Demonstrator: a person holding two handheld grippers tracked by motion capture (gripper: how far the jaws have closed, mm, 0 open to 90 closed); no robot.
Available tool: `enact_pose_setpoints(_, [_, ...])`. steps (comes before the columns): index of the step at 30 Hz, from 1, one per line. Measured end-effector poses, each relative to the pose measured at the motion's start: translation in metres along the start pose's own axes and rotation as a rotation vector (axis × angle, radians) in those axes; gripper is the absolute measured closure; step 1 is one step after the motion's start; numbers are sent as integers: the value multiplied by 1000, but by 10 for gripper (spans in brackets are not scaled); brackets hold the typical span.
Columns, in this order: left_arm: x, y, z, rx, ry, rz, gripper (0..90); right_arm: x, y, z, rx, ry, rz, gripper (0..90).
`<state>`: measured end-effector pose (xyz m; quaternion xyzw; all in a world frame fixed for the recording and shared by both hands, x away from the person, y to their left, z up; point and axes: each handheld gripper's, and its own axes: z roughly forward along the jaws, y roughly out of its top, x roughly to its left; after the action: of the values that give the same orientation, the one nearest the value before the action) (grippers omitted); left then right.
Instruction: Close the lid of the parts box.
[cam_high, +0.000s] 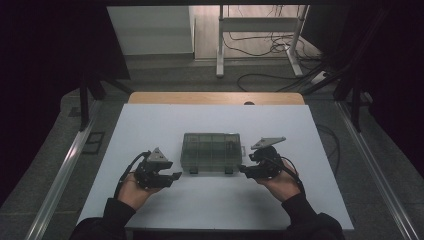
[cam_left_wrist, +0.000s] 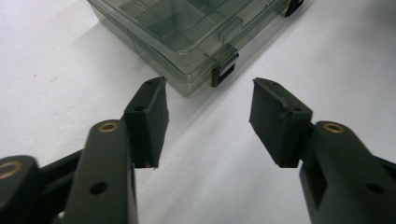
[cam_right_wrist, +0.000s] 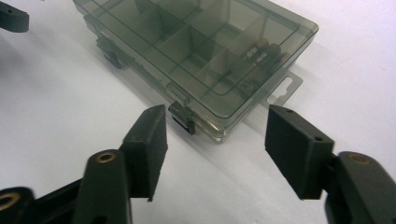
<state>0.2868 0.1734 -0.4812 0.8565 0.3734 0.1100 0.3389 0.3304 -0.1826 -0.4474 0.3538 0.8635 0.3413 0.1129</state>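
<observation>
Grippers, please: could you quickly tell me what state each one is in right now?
Left gripper: open, holding nothing, just short of the clear compartment box.
Right gripper: open, holding nothing, facing the box's corner.

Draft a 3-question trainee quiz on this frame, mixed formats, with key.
1. True or false: the left gripper is shut on the organizer box.
2. Multiple choice: the two black latches sit on which side of the box? A) the side nearest the person B) the far side C) on top of the lid
3. Fill in: the right gripper is near the box's right front corner, with its jaws ____.

Key: 1 false, its jaws are apart and short of the box. 2 A. 3 open. The lid lies flat on the box, which rests on the white table.
</observation>
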Motion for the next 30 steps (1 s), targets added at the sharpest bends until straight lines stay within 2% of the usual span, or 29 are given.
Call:
enact_pose_setpoints(5, [3, -3, -6, -16, 13, -2, 368, -1, -5, -4, -14, 2, -10, 301])
enact_pose_setpoints(12, [8, -10, -13, -44, -8, -2, 233, 1, -10, -8, -13, 11, -16, 236])
enact_pose_setpoints(17, [9, -13, -19, -53, 5, -13, 157, 1, -14, -13, -19, 6, -11, 189])
enact_pose_setpoints(20, [12, -16, -24, -50, 23, -25, 128, 1, -17, -16, -25, 3, -7, 166])
enact_pose_setpoints(25, [18, -23, -33, -66, 26, -56, 101, 0, -22, -22, -31, -6, 11, 130])
enact_pose_setpoints(30, [21, -27, -40, -80, 32, -68, 73, -1, -27, -27, -48, -21, 22, 94])
